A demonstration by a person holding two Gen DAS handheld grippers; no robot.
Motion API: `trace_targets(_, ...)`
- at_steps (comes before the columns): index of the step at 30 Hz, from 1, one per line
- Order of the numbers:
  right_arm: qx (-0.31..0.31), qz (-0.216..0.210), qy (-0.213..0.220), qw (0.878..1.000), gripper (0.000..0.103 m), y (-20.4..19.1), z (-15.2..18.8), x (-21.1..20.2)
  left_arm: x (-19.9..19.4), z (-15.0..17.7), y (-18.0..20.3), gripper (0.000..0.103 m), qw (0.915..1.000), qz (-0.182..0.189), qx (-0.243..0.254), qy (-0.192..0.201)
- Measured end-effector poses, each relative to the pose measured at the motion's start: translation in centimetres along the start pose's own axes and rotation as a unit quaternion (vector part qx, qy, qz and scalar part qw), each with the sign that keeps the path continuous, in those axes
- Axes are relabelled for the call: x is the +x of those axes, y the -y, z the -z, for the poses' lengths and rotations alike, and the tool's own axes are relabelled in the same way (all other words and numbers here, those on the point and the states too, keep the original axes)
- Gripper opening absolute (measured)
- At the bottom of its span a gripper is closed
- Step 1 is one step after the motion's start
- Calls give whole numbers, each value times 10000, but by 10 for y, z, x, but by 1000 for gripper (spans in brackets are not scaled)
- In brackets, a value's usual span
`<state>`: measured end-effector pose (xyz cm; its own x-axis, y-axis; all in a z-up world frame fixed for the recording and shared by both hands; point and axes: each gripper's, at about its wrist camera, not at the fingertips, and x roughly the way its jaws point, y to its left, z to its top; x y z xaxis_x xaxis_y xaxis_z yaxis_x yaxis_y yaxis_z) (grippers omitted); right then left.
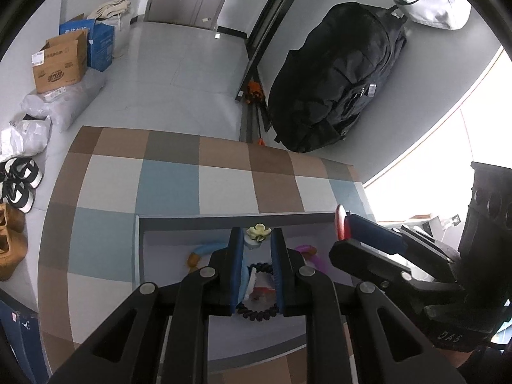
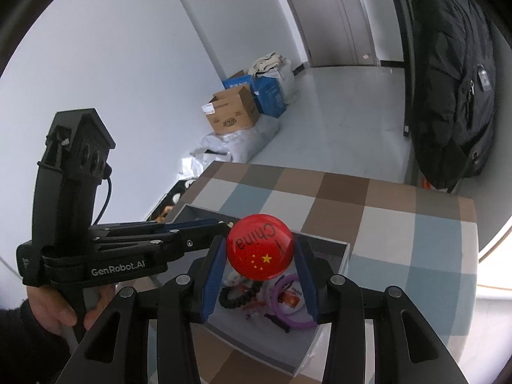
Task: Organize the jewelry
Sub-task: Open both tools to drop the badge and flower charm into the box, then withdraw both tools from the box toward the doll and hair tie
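A shallow grey tray (image 1: 224, 219) sits on a checkered tabletop and holds jewelry: a black bead bracelet (image 1: 257, 315), a purple ring (image 2: 289, 304) and other small pieces. My left gripper (image 1: 255, 240) hangs over the tray, shut on a small item with a pale yellow flower (image 1: 258, 231). My right gripper (image 2: 260, 251) is shut on a round red badge (image 2: 260, 251) with yellow stars and "China" lettering, held above the tray. The badge shows edge-on in the left wrist view (image 1: 340, 222).
A black backpack (image 1: 339, 76) leans against the wall beyond the table. Cardboard and blue boxes (image 1: 64, 60), plastic bags and shoes (image 1: 19, 182) lie on the floor at left. The table's far edge (image 1: 208, 136) lies just beyond the tray.
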<state>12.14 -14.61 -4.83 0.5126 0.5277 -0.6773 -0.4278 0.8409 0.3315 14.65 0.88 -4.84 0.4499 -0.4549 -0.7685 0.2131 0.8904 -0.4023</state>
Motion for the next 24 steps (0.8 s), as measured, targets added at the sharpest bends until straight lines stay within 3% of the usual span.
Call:
trace_targets(5,121,14,4,9999,46,4,1,-3,0,-1,0,17,9999,71,-49,-89)
trace_targets(6,129,-9,55,9999,55,5,1,-6,-1,-1,0,22,9999,70,-67,-65)
trace_targets(8,138,-14,171,9998,67,5,1,-11,-3,0,0,45,9999,100,-95,-23)
trace_targets(10,128,-13,246,9996,69,5,1,-16,-11,-1,-1,59,9994,180,-181,222)
trace_targets(13,161,53,298,9994,76,7,2,-19,-16,-2,0,62,9990,283,-151,297)
trace_targets(24,250,59,454,9986,93,7,9,-31,-28,6,14,63,9988,-56,168,459)
